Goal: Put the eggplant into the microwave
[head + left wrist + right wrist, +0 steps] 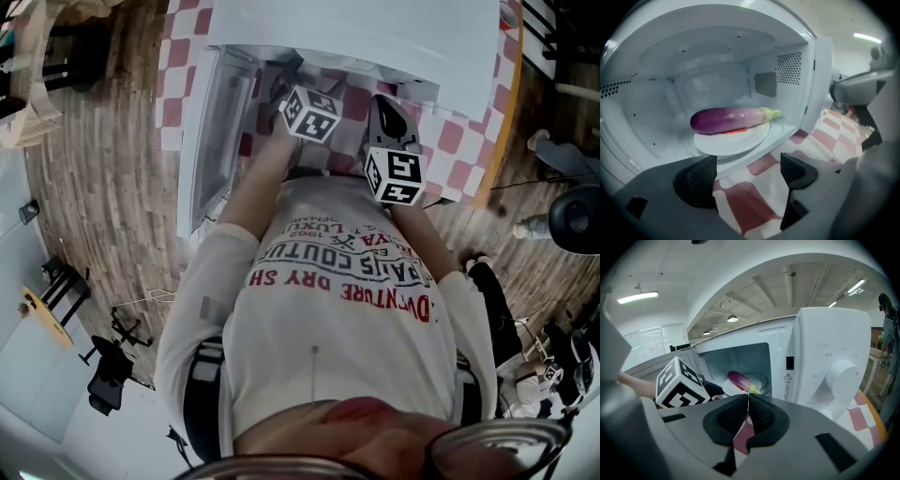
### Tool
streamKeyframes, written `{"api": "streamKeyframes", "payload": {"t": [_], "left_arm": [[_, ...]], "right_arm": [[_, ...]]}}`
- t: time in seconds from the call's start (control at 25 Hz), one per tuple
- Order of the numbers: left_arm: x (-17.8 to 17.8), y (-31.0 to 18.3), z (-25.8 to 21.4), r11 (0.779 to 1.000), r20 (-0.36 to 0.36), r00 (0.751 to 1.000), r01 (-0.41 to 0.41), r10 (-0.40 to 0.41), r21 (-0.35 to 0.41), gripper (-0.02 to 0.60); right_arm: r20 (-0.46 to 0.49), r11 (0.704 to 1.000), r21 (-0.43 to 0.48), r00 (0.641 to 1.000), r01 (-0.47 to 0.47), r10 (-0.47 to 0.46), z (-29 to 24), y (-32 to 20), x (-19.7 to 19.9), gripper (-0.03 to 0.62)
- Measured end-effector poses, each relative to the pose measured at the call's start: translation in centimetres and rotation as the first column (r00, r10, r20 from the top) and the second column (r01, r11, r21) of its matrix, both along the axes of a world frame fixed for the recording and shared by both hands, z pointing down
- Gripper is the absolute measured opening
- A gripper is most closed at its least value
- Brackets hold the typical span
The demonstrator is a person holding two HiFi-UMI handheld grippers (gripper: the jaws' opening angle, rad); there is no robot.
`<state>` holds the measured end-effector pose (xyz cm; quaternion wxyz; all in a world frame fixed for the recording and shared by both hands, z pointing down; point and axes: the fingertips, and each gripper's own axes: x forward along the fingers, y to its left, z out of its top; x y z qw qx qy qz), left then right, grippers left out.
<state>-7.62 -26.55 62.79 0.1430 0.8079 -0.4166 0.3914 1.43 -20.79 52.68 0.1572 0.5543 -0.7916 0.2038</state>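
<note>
Inside the open microwave (pixel 656 70), eggplant (pixel 731 120) on white plate (pixel 722 143), left tongs (pixel 747 171) wide apart, empty, right tongs (pixel 748 401) closed, empty

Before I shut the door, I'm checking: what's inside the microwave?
An eggplant lies on a white plate inside the microwave; a red-orange sliver shows beneath it, the rest covered.

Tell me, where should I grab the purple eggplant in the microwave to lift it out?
Grab the eggplant around its thick purple middle, coming straight in through the open front of the microwave. It lies sideways across the white plate, so its long side faces you; the green stem end looks too thin and tapered.
</note>
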Motion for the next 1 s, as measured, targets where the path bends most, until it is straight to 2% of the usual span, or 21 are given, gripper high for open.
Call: {"api": "streamKeyframes", "payload": {"t": [0.12, 0.2, 0.4, 0.64, 0.72, 0.76, 0.84, 0.92, 1.0], "left_arm": [[-0.2, 0.8, 0.8, 0.997, 0.106, 0.991, -0.076, 0.078, -0.025, 0.41], [-0.6, 1.5, 1.1, 0.994, 0.129, 0.988, -0.079, 0.088, -0.072, 0.409], [-1.1, 2.6, 1.0, 0.988, -0.011, 1.0, 0.023, -0.025, -0.156, 0.408], [-1.7, 3.2, 0.6, 0.989, 0.013, 0.999, 0.031, -0.029, -0.147, 0.408], [-1.5, 3.6, 0.0, 0.989, -0.011, 1.0, 0.024, -0.026, -0.149, 0.403], [-1.5, 3.6, -0.6, 0.99, -0.029, 0.999, 0.04, -0.044, -0.137, 0.369], [-2.3, 3.1, -2.0, 0.989, -0.067, 0.99, 0.118, -0.124, -0.088, 0.049], [-2.9, 3.0, -3.3, 0.986, -0.09, 0.982, 0.161, -0.164, -0.041, 0.034], [-3.1, 3.2, -4.5, 0.987, -0.095, 0.983, 0.16, -0.158, 0.012, 0.034]], "right_arm": [[0.0, 1.0, 0.003, 1.0, -0.005, 0.005, -0.1, 0.1, 0.3, 0.026], [0.003, 1.0, 0.003, 1.0, -0.009, 0.009, -0.2, 0.2, 0.4, 0.026], [0.008, 1.0, 0.012, 1.0, -0.005, 0.005, -0.7, 0.2, 0.2, 0.026], [0.011, 1.0, 0.019, 1.0, 0.005, -0.005, -1.0, 0.4, -0.2, 0.026], [0.011, 1.0, 0.021, 1.0, 0.009, -0.009, -1.1, 0.5, -0.5, 0.026], [0.011, 1.0, 0.024, 1.0, 0.012, -0.012, -1.1, 0.6, -0.6, 0.026], [0.01, 0.999, 0.031, 1.0, 0.017, -0.018, -1.4, 0.6, -0.9, 0.026], [0.009, 0.999, 0.04, 1.0, 0.021, -0.022, -1.8, 0.6, -1.2, 0.027], [0.008, 0.999, 0.047, 1.0, 0.021, -0.022, -2.1, 0.6, -1.5, 0.026]]}}
